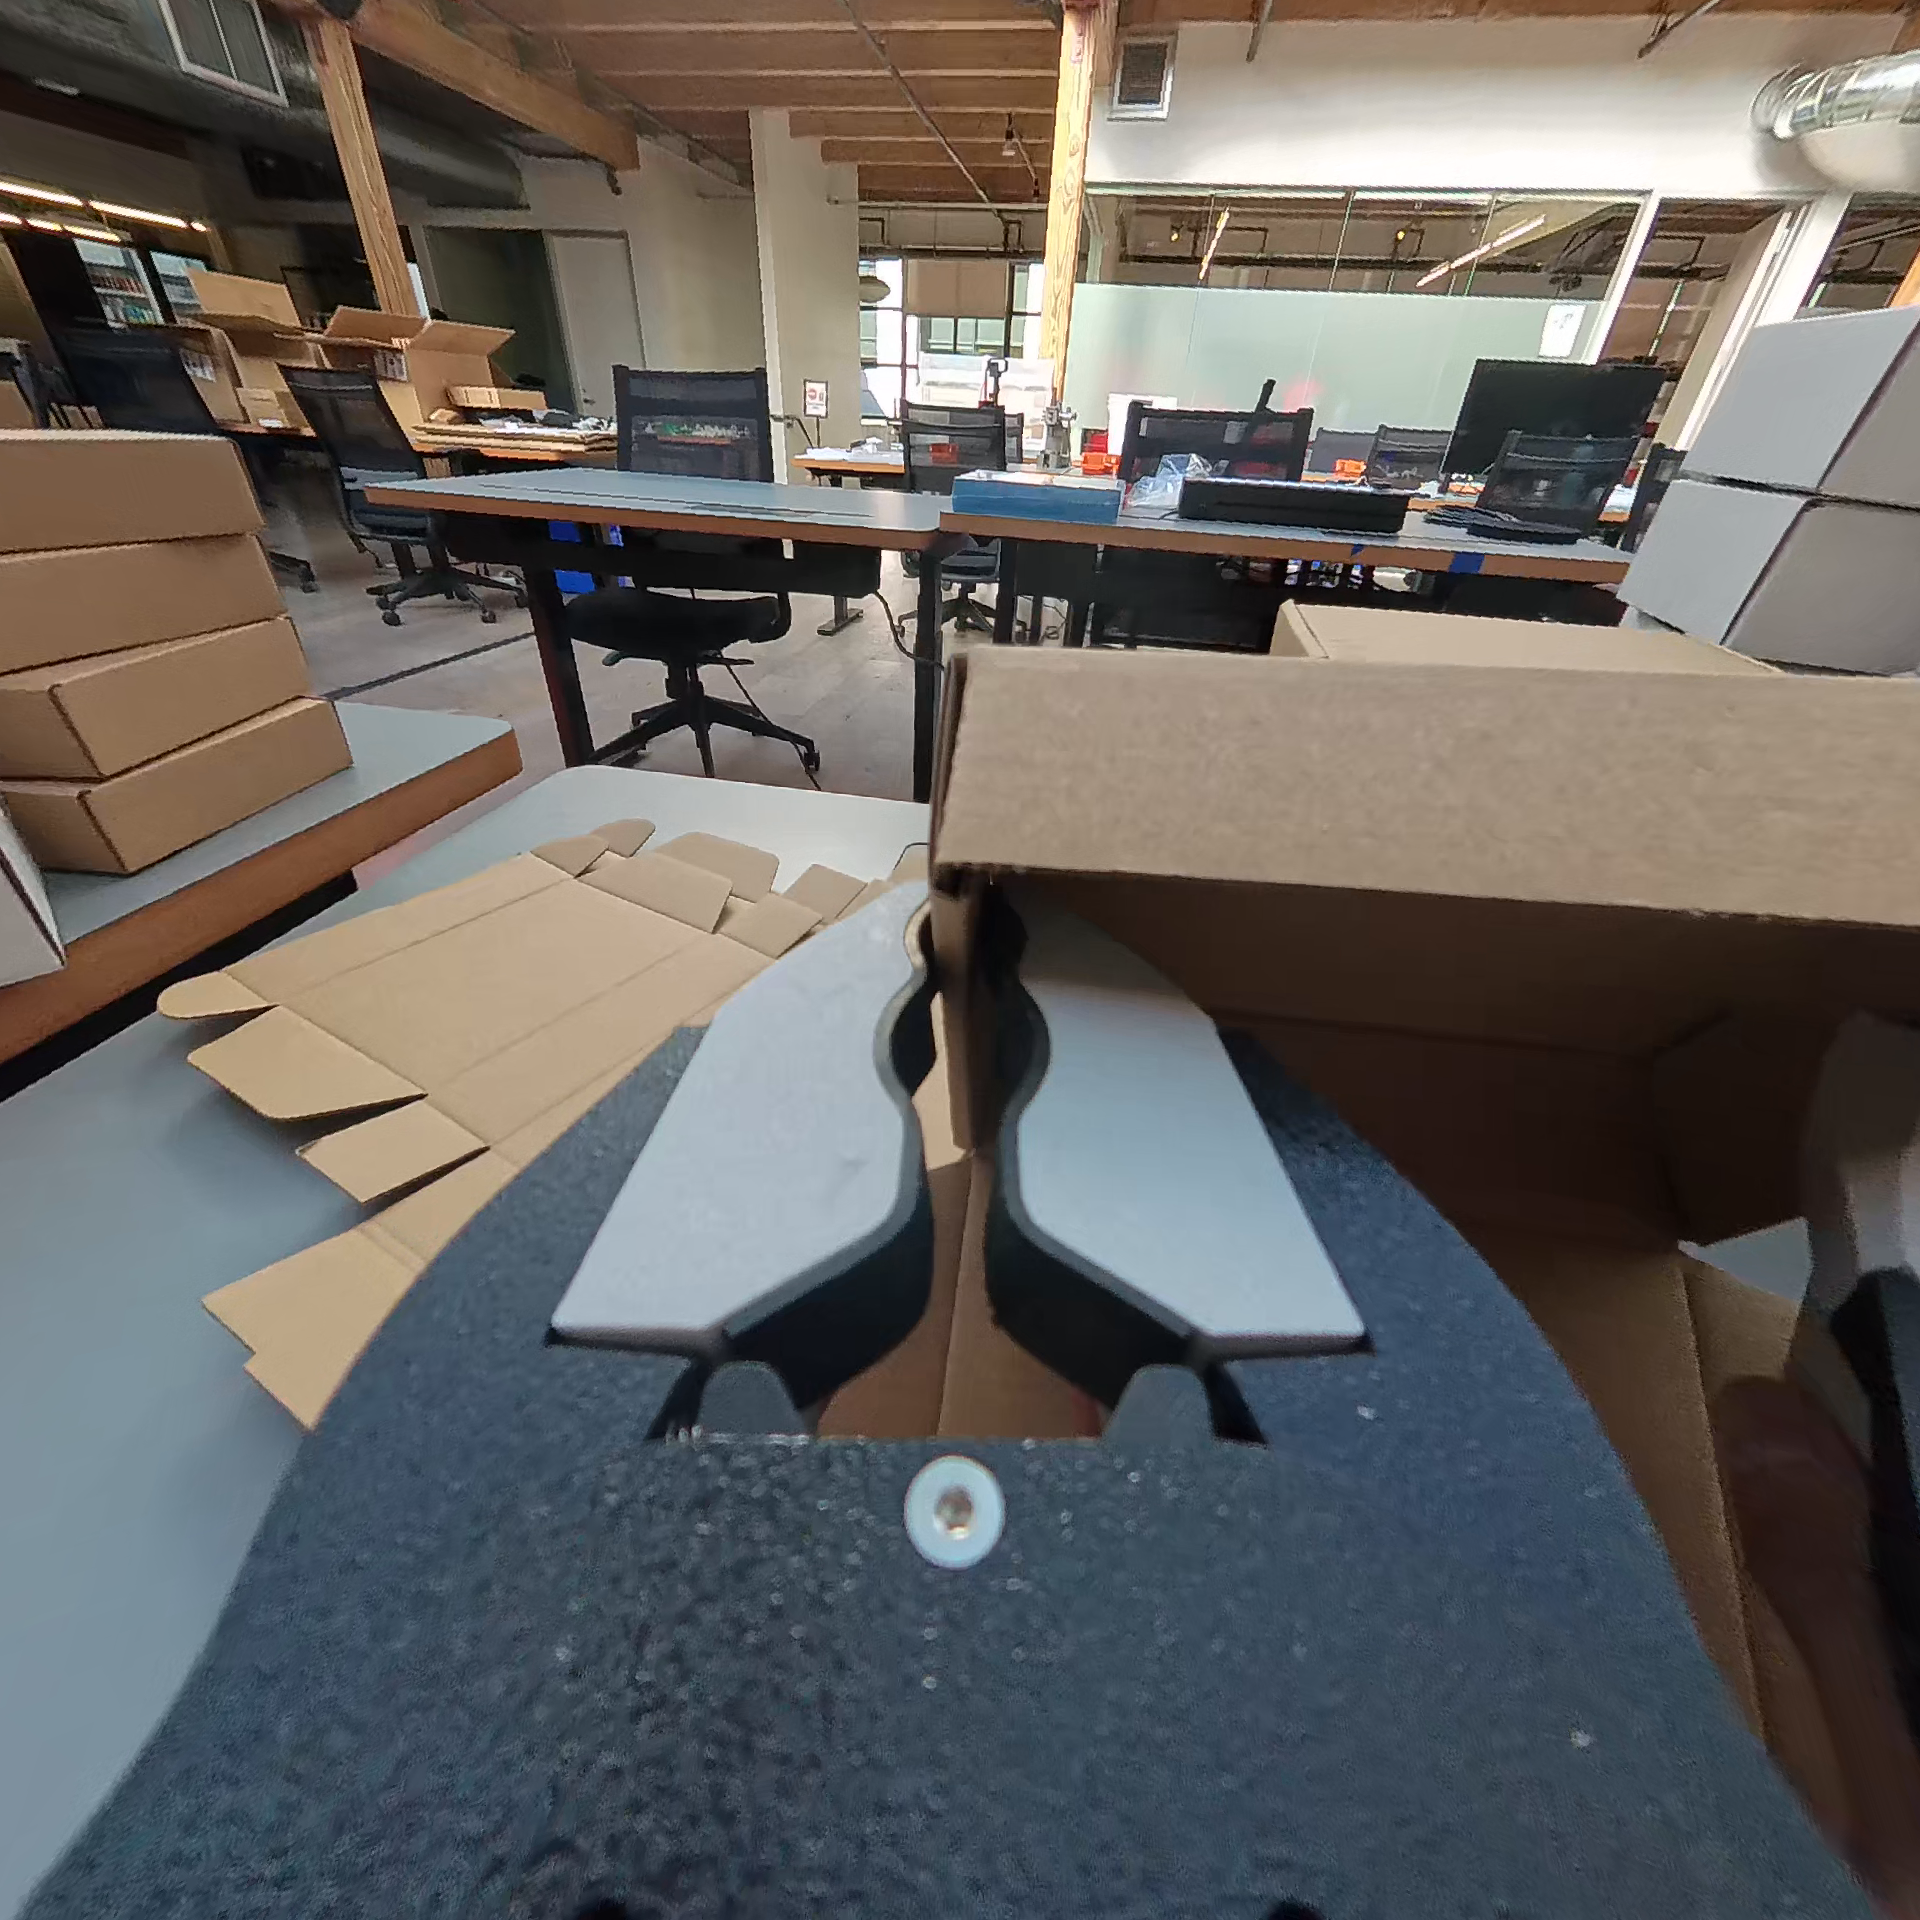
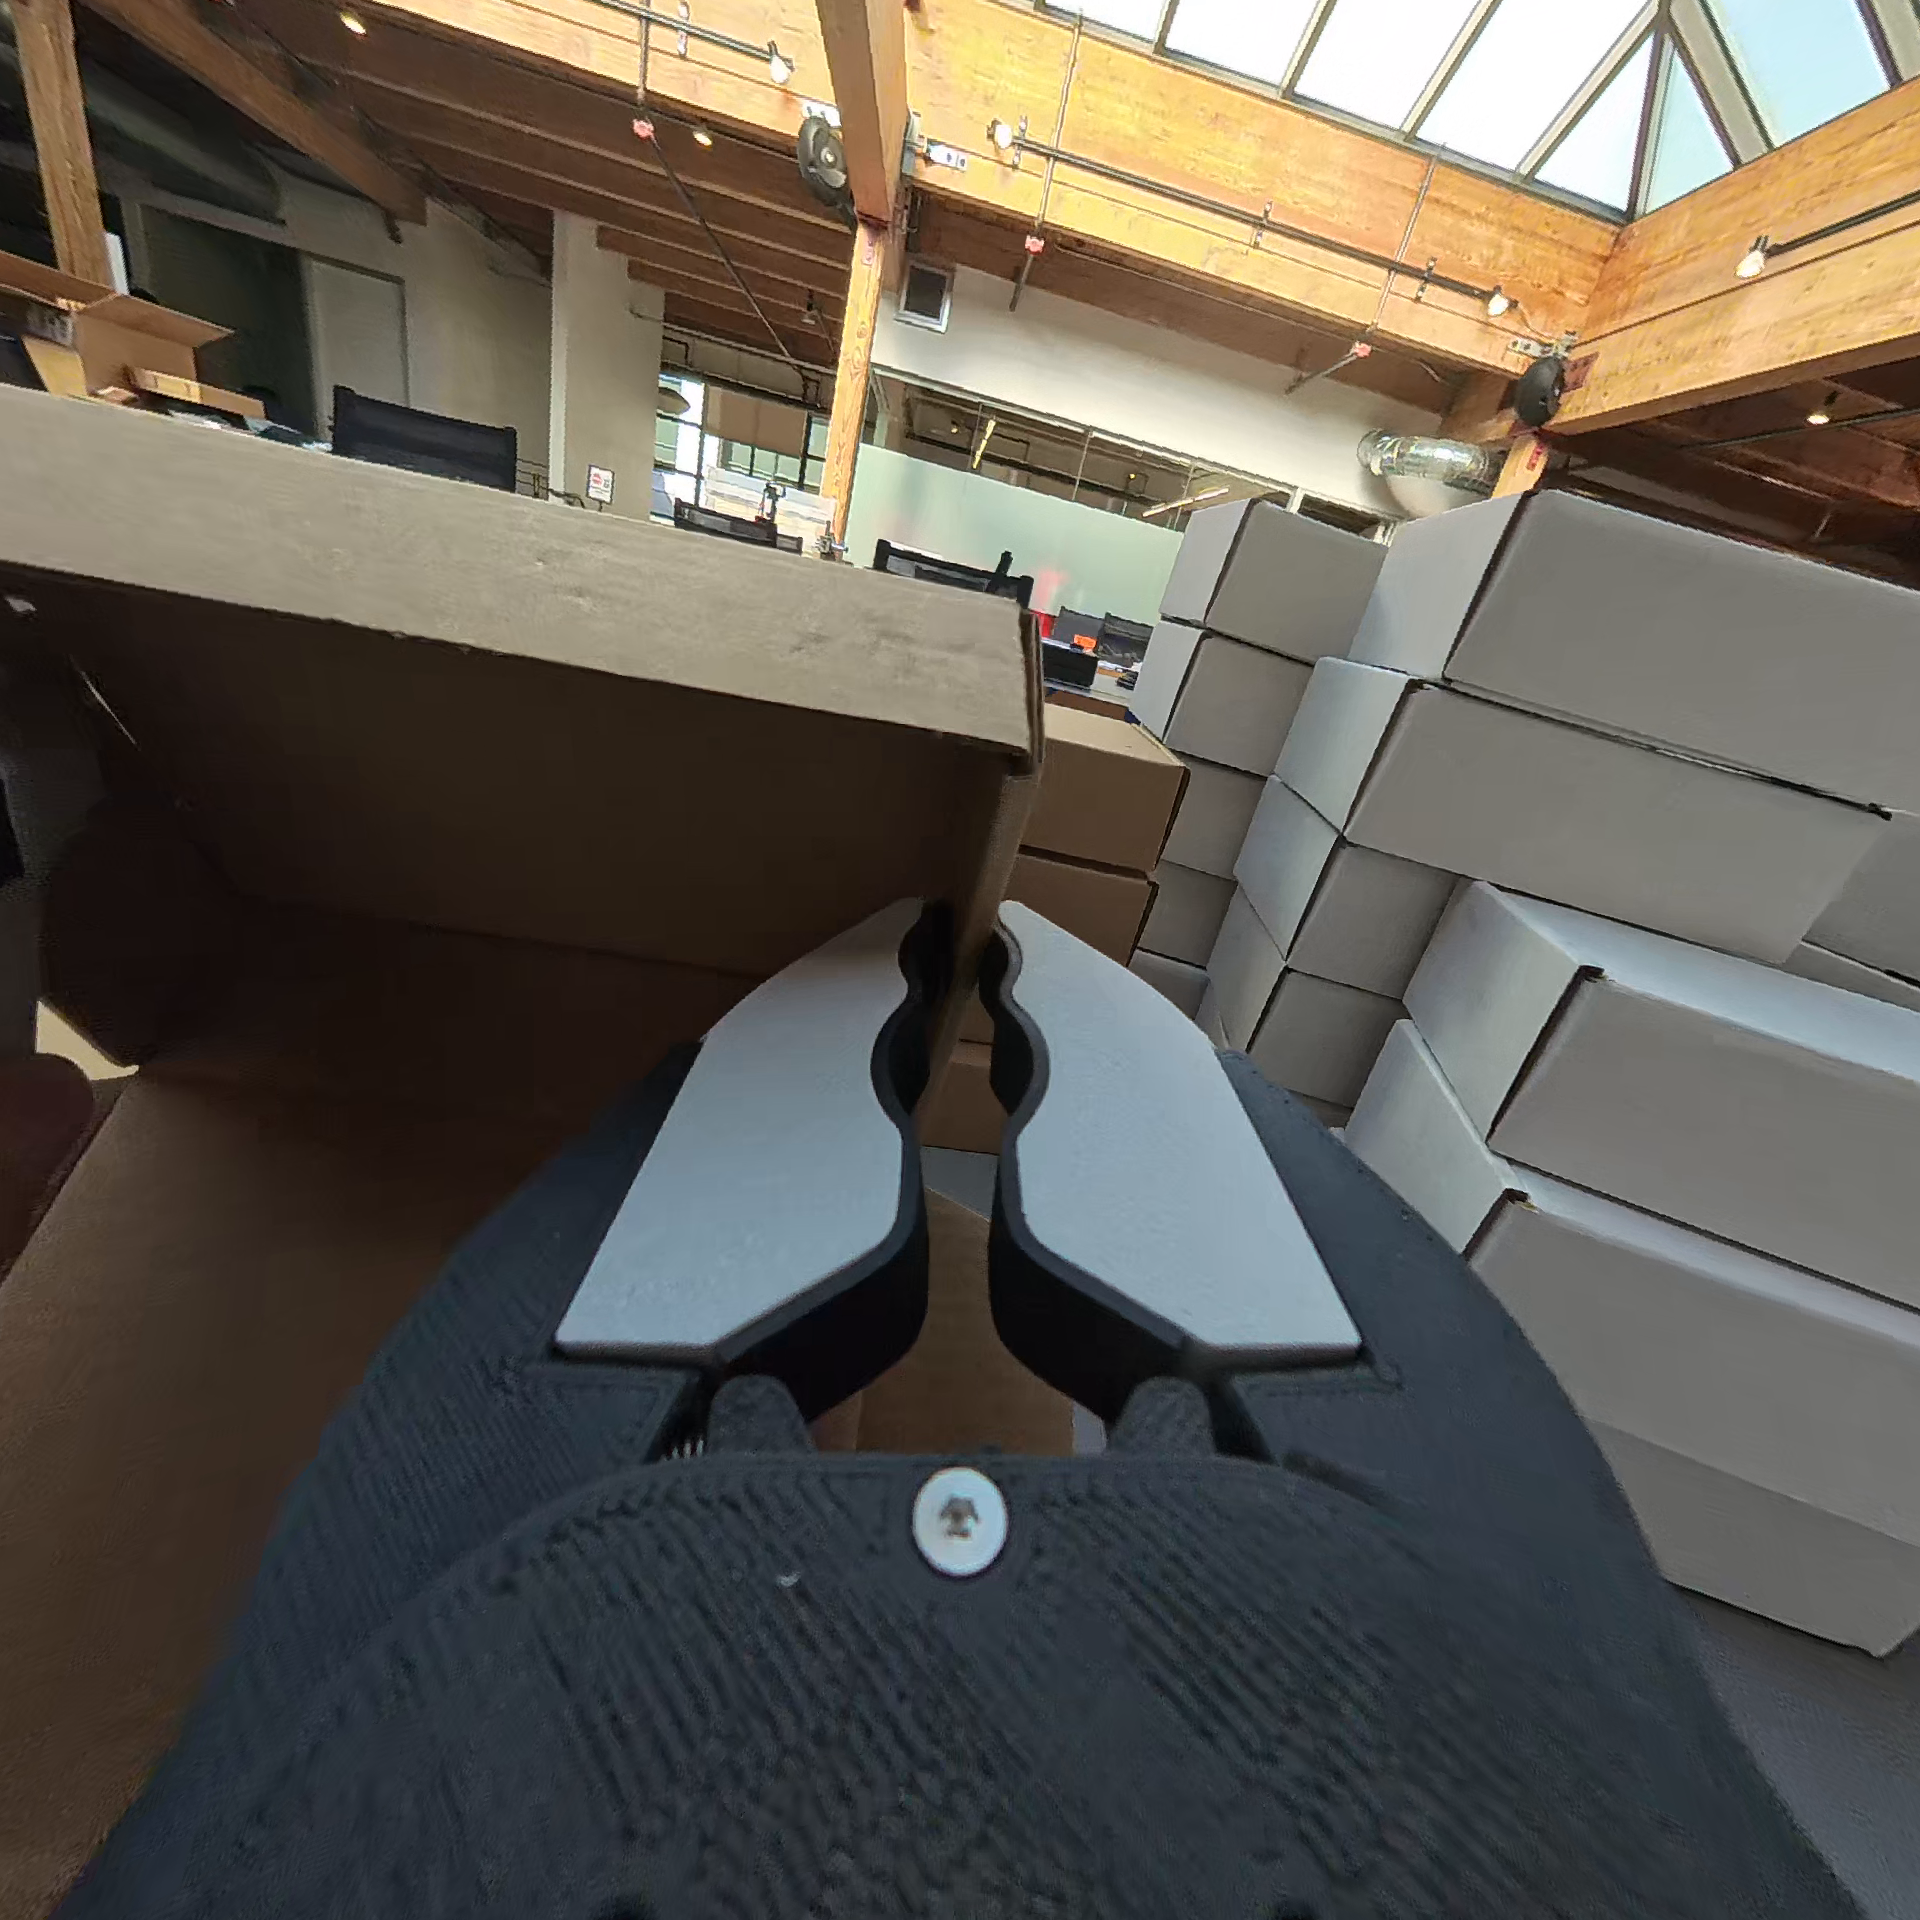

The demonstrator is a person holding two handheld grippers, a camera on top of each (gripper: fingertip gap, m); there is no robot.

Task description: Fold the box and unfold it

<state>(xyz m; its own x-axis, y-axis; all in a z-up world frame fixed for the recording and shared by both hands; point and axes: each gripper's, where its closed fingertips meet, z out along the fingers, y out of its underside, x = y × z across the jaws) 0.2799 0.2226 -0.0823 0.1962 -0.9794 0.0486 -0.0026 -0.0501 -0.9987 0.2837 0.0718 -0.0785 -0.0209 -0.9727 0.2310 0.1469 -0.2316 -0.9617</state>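
Left gripper [image 1: 961,935] clamps one brown box [image 1: 1455,790] at its left side wall; right gripper [image 2: 961,930] clamps its right wall. One flat blank [image 1: 468,997] on table [image 1: 125,1247].

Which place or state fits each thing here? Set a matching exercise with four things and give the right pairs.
Things:
1. left gripper
2. right gripper
3. flat cardboard sheet
4. white boxes

Places or states:
A. stacked to the right of the brown box
B. lying unfolded on the grey table
C. clamped on the brown box's left wall
D. clamped on the brown box's right wall

Pairs: 1-C, 2-D, 3-B, 4-A
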